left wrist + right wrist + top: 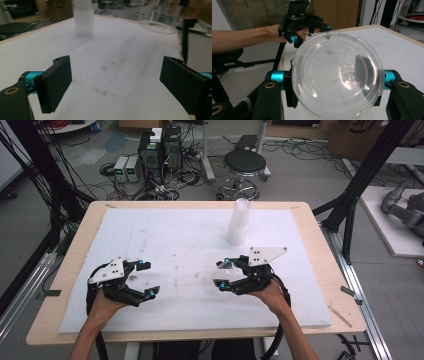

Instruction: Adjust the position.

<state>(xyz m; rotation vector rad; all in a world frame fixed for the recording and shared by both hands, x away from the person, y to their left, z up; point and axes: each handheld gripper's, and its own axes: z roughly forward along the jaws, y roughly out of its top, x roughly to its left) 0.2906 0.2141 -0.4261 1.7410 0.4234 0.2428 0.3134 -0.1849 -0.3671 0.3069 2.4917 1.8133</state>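
Glossy clear plastic cup (337, 77) (embossed base); matt, stained white foam board (165, 240)

A grey floor strewn with cables (165, 182), computer towers (160, 150) and a black stool (244, 164) beyond the table (75, 245)

Evenly and brightly lit from overhead in the high view; soft, short shadows under both grippers on the white surface (165, 235), no hard glare there. Slight softness overall, floor clutter at the top reasonably legible. In the left gripper view, near jaws sharp, stack of cups (83, 17) and far edge blurred, background washed out. In the right gripper view, bright highlights and reflections across the clear lid (337, 75), embossed lettering partly legible, dark jaw pad seen through it; background window area pale and slightly overexposed, distant hand (284, 32) mildly soft.
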